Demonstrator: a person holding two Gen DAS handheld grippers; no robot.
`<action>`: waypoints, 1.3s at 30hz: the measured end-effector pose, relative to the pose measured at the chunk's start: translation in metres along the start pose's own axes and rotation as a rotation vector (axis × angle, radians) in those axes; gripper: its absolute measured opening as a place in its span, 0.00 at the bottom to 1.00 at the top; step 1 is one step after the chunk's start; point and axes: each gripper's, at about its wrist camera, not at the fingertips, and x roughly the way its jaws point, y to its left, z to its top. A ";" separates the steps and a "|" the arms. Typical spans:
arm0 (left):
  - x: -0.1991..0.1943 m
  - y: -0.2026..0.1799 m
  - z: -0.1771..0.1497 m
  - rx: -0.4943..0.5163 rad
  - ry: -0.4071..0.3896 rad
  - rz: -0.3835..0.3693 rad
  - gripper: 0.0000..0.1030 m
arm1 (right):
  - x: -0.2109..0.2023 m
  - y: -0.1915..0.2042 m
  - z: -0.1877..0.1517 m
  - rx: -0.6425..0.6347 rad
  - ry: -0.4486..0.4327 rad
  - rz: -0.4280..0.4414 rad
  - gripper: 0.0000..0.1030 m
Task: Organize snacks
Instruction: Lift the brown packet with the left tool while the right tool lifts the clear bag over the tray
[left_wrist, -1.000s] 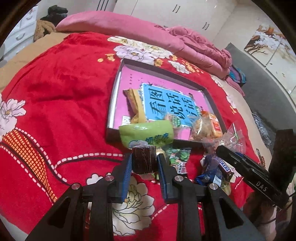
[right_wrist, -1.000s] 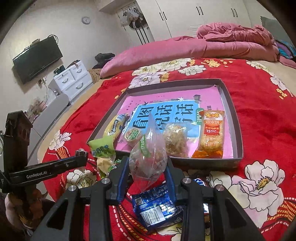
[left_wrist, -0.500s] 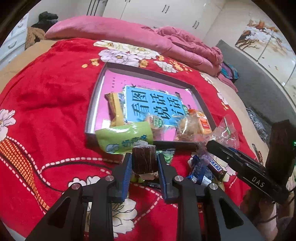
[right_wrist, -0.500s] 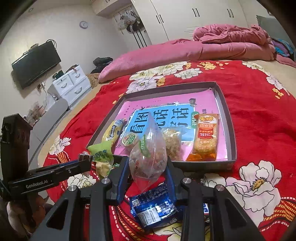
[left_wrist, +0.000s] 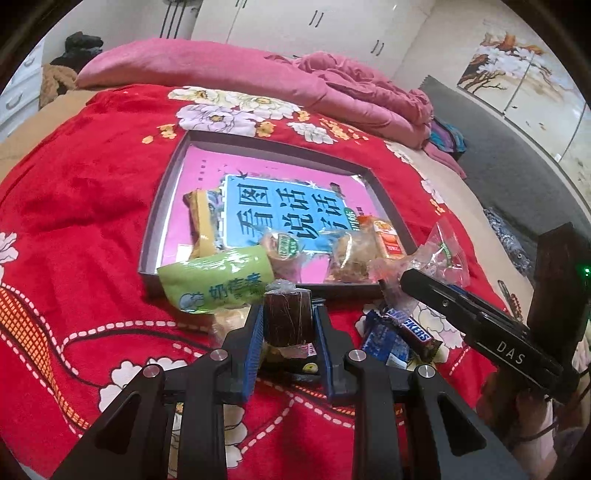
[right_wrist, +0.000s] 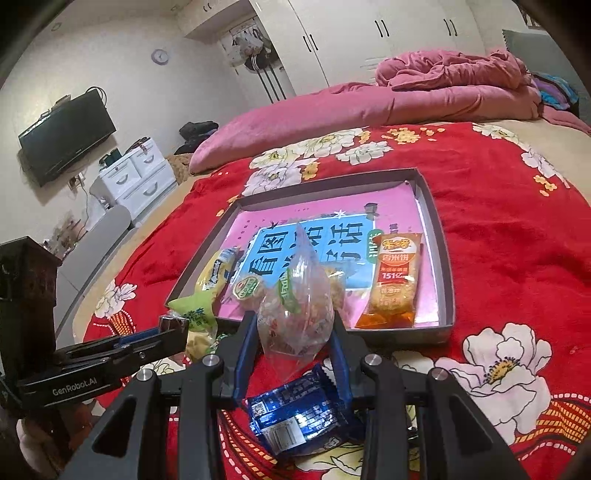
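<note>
A shallow grey tray (left_wrist: 162, 206) with a pink and blue printed liner lies on the red flowered bedspread and holds several snack packets. My left gripper (left_wrist: 288, 325) is shut on a dark brown wrapped cake (left_wrist: 288, 317), just short of the tray's near rim. A green packet (left_wrist: 218, 284) lies across that rim. My right gripper (right_wrist: 295, 325) is shut on a clear bag of sweets (right_wrist: 295, 314) in front of the tray (right_wrist: 439, 258), above a blue packet (right_wrist: 299, 413). Each gripper shows in the other's view: the right gripper (left_wrist: 406, 280) and the left gripper (right_wrist: 173, 328).
A Snickers bar (left_wrist: 410, 332) and other loose packets lie between the two grippers. Inside the tray are an orange packet (right_wrist: 395, 280), a yellow packet (right_wrist: 214, 273) and a round tub (right_wrist: 247, 288). Pink bedding (left_wrist: 295, 85) is piled beyond the tray. A person's hand holds each gripper.
The left gripper has drifted sideways with the brown cake still held, so the tray sits further left in its view. The right gripper and its bag have stayed put.
</note>
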 end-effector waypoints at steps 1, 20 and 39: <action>0.000 -0.001 0.000 0.004 -0.002 0.002 0.27 | 0.000 -0.001 0.000 0.001 -0.002 -0.001 0.36; 0.016 -0.011 0.011 0.038 -0.016 -0.004 0.27 | -0.012 -0.030 0.010 0.097 -0.069 -0.045 0.36; 0.039 -0.012 0.026 0.039 -0.014 -0.017 0.27 | -0.007 -0.043 0.017 0.132 -0.088 -0.077 0.36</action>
